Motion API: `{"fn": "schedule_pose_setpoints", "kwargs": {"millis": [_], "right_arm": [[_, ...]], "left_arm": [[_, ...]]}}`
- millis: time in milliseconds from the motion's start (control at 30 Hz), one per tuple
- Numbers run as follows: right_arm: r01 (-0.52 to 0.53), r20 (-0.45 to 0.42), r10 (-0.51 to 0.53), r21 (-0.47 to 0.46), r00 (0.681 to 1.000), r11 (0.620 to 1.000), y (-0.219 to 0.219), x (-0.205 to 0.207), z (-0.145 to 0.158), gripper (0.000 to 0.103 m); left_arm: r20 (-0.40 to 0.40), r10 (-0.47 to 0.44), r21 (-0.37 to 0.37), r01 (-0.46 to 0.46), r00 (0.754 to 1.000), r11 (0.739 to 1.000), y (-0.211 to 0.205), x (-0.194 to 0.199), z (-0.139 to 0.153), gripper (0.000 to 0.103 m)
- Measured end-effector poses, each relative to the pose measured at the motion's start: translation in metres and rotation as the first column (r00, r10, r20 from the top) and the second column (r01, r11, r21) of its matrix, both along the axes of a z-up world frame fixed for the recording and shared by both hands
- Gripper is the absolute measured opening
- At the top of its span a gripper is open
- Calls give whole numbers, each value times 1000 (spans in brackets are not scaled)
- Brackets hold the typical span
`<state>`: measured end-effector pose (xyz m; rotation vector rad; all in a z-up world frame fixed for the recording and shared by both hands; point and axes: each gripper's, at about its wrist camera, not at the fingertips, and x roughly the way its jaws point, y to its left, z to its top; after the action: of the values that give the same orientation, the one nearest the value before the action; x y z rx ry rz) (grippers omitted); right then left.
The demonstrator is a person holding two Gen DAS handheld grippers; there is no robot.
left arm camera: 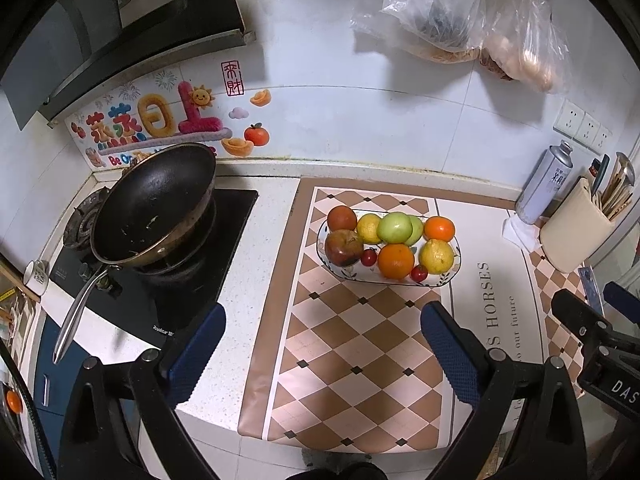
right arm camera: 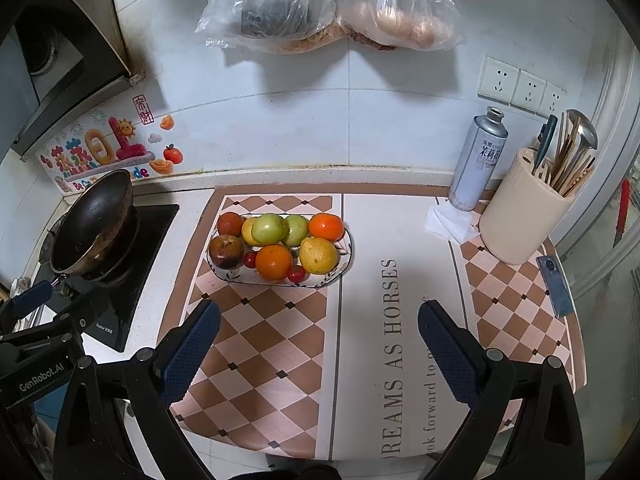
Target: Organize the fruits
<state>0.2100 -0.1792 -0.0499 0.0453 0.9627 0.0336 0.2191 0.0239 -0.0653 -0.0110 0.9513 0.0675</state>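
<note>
Black wok on stove; utensil holder beside spray can.

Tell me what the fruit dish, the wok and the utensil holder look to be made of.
Fruit dish: likely glazed ceramic, white and glossy, with a dark painted leaf pattern on the rim. Wok: metal, with a dull black, worn interior, brownish rim and shiny steel handle. Utensil holder: matte cream, smooth, probably plastic, though ceramic cannot be ruled out.

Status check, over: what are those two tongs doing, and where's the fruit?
Left tongs open, empty. Right tongs open, empty. Fruit piled in dish on mat, untouched. Path clear; wok off left.
</note>
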Motion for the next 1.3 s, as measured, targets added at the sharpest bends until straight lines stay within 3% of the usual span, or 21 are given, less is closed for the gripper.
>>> {"fn": "schedule_pose_setpoints", "kwargs": {"millis": [1300], "right_arm": [[-3,-4,3,-7,1000,1000,-1,1,2,101]], "left_arm": [[20,-20,21,20,1000,1000,2,0,8,100]]}}
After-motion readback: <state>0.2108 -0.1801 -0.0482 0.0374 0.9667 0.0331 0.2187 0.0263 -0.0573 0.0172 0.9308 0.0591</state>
